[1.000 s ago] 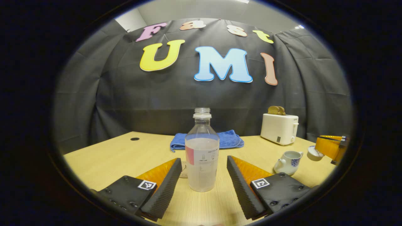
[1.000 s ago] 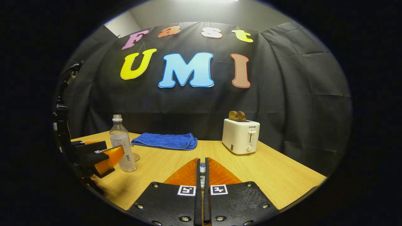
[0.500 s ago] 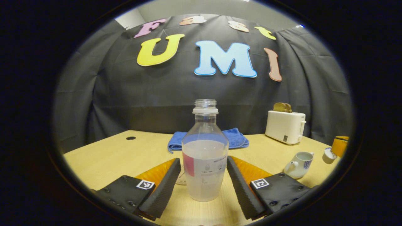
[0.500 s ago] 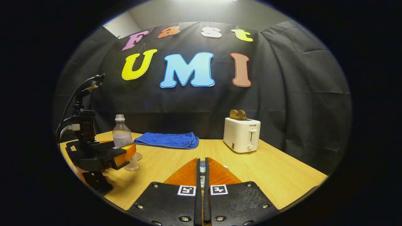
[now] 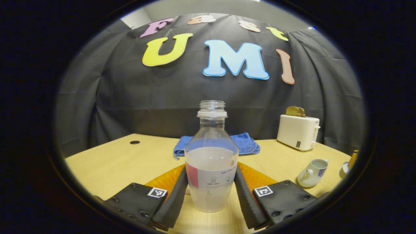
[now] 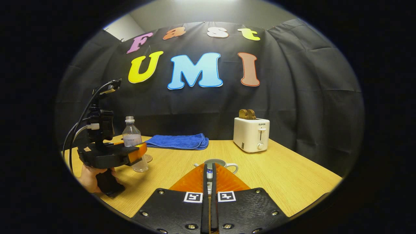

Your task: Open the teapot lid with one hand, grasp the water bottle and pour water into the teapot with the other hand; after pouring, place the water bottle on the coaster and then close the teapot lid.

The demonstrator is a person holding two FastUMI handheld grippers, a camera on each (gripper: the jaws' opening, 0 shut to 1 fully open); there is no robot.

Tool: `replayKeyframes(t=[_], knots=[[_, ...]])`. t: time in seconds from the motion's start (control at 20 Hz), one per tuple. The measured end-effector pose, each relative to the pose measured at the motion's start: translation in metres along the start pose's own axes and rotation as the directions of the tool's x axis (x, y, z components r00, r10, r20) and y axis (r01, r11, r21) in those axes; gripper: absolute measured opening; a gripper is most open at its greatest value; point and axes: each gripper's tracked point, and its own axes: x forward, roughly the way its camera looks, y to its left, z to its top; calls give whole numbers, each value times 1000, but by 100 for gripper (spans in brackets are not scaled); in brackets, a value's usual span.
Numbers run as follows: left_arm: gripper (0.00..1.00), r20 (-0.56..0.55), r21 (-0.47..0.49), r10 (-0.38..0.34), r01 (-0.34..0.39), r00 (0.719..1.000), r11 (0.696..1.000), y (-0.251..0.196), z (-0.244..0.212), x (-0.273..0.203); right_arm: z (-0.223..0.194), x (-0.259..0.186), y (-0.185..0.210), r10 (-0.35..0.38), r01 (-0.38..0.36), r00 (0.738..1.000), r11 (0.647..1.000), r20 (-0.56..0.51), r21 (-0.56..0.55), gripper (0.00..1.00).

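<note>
Black cloth wall (image 6: 292, 97), creased and draped, closing the booth behind a light wooden table (image 6: 292, 175). Above the cloth, a pale grey wall (image 6: 208, 13) with a bright ceiling light at its top edge. On the table near the cloth, a white toaster (image 6: 251, 134) with two bread slices (image 6: 246, 114), left of it a folded blue towel (image 6: 178, 141), farther left a round cable hole (image 5: 134, 142).

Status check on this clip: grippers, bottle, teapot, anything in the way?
Left gripper fingers against bottle, upright on table. Right gripper shut on lid; teapot open. Nothing between bottle and teapot.
</note>
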Motion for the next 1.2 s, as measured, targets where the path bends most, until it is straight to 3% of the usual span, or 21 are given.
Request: replayKeyframes(t=[0.45,0.6,0.75,0.8,0.95,1.2], knots=[[87,-13,70,-11,12,1000,997,-6,5,-6,-1,-42,0,10,-10,1000,1000,13,16,2],[87,5,159,-13,12,1000,987,-10,15,-11,-1,-59,1,14,-14,1000,1000,24,5,3],[87,26,287,-31,22,999,958,-24,26,-16,-2,-72,7,31,-31,999,999,29,17,3],[87,34,341,-35,22,999,940,-28,26,-17,-2,-75,7,27,-27,999,1000,34,8,2],[87,72,559,-80,27,994,828,-60,30,-26,-9,-85,7,31,-32,999,999,26,18,3],[87,63,689,-132,52,989,723,-95,16,-25,-18,-94,0,18,-18,1000,999,7,30,2]])
